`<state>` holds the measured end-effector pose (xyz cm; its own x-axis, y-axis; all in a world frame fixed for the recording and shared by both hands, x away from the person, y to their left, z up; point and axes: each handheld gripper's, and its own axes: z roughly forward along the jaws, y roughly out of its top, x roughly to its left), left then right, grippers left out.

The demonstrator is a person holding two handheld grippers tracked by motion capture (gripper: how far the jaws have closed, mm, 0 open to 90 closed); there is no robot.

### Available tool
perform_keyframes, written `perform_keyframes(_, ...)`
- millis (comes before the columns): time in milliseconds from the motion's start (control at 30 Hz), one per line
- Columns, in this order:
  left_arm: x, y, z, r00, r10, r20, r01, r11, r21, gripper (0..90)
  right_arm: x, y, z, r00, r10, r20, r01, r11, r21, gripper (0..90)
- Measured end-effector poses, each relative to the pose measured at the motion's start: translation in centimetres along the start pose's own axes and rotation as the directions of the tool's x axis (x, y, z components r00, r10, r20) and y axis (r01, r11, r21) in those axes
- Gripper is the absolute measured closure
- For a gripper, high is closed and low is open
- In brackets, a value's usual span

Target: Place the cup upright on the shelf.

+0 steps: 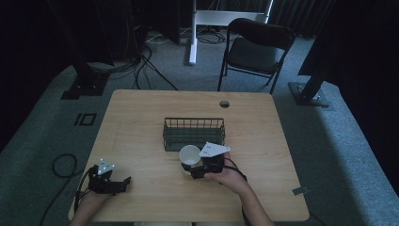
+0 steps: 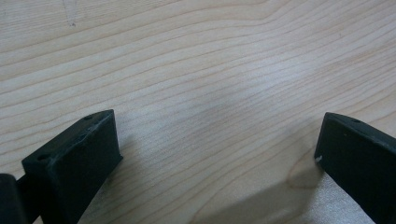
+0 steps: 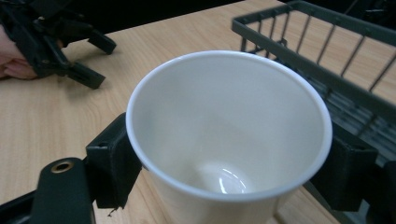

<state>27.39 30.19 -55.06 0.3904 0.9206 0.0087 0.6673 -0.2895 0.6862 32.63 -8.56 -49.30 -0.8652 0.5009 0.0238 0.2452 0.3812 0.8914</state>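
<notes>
We count one white paper cup (image 3: pixel 229 135) and one wire basket (image 1: pixel 194 133) on the table (image 1: pixel 141 117). Our right gripper (image 1: pixel 200 170) pinches the upright cup just before the basket; our left gripper (image 1: pixel 123 181) rests low near the table's edge, jaws spread wide.

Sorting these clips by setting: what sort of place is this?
Probably a lab or recording studio: black curtains all round, loose floor cables, black stand bases, and a folding chair behind the light wooden table.

Both claws, left claw (image 1: pixel 123 181) and right claw (image 1: pixel 191 170), are matte black, each topped by a grey three-cornered plate, apparently dotted; black cables trail behind.
</notes>
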Motion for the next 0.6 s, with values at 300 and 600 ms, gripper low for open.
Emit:
perform_keyframes(300,0.0,0.0,0.0,1.0,0.0,0.0,0.0,1.0,0.0,0.2,0.5,2.2,0.3,0.999,-0.013,-0.042,0.012,0.9996,-0.027,20.1)
perform_keyframes(600,0.0,0.0,0.0,1.0,0.001,0.0,-0.001,1.0,0.0,0.1,0.8,4.8,0.4,0.9988,-0.027,-0.04,0.024,0.9973,-0.069,20.1)
